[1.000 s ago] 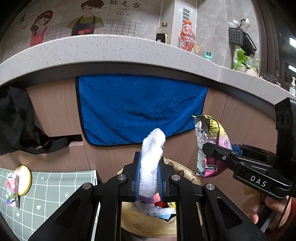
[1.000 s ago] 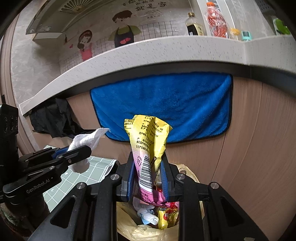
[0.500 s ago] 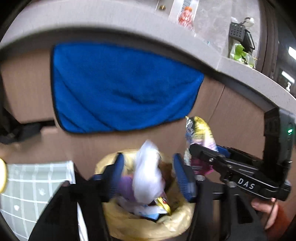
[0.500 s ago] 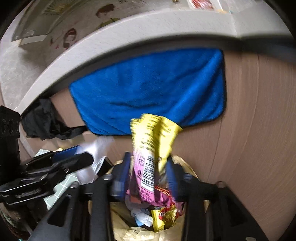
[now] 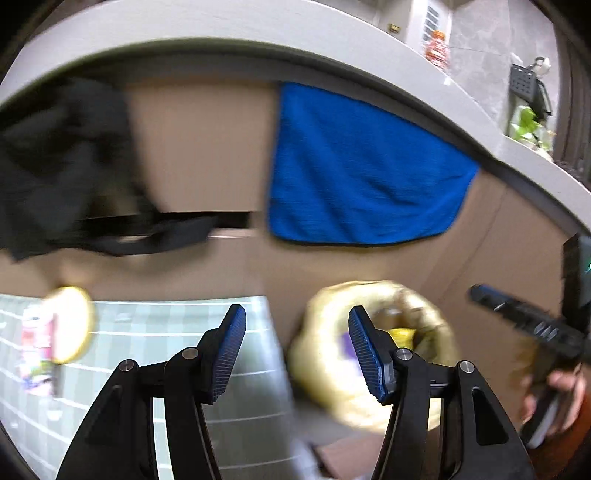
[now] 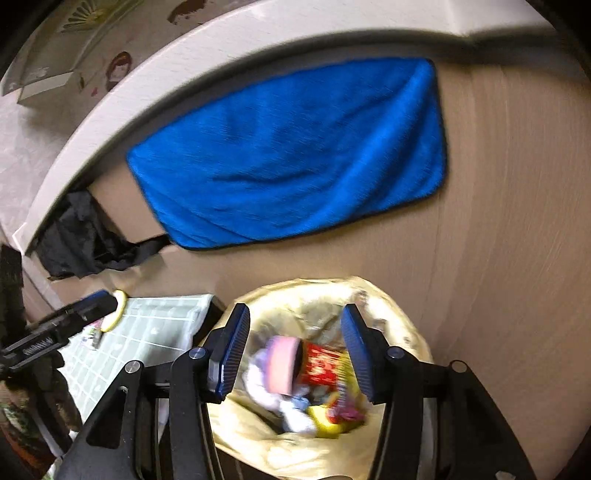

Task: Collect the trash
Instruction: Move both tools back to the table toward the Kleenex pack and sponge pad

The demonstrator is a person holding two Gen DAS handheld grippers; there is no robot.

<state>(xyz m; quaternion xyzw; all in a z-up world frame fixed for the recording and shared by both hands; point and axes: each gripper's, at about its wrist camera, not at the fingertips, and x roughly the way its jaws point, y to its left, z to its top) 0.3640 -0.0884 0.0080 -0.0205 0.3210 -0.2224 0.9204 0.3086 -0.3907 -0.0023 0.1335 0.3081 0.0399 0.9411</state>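
Left wrist view
Left gripper (image 5: 295, 328): I see my jaws spread wide with nothing between the blue pads (image 5: 226, 354).
Trash bin (image 5: 317, 354): a bin lined with a yellowish bag sits just past my right-hand finger, low against the cabinet; blurred, but I make out yellow and purple bits inside.
Right gripper (image 5: 517, 314): it reaches in from the right edge above the far side of the bin; from here I cannot tell how its jaws stand.
Surface: a pale green gridded mat (image 5: 155, 332) covers the low table on the left, with a round yellow item (image 5: 70, 325) and a pink packet (image 5: 35, 350) near its left edge, both smeared by motion.
Room: a blue towel (image 5: 362, 177) hangs on the tan cabinet front under a grey countertop (image 5: 221, 26); a black cloth (image 5: 62, 162) hangs to the left of it.

Right wrist view
Right gripper (image 6: 295, 350): my jaws stand wide apart, empty, directly above the bin's mouth.
Trash (image 6: 314, 380): wrappers in red, yellow and pink, plus white tissue, lie inside the bag-lined trash bin (image 6: 402, 310).
Left gripper (image 6: 66, 317): it shows at the left edge over the gridded mat (image 6: 147, 332); its opening is unclear from this side.
Room: the blue towel (image 6: 295, 158) hangs on the cabinet behind the bin, the black cloth (image 6: 81, 236) to its left under the countertop (image 6: 258, 29).
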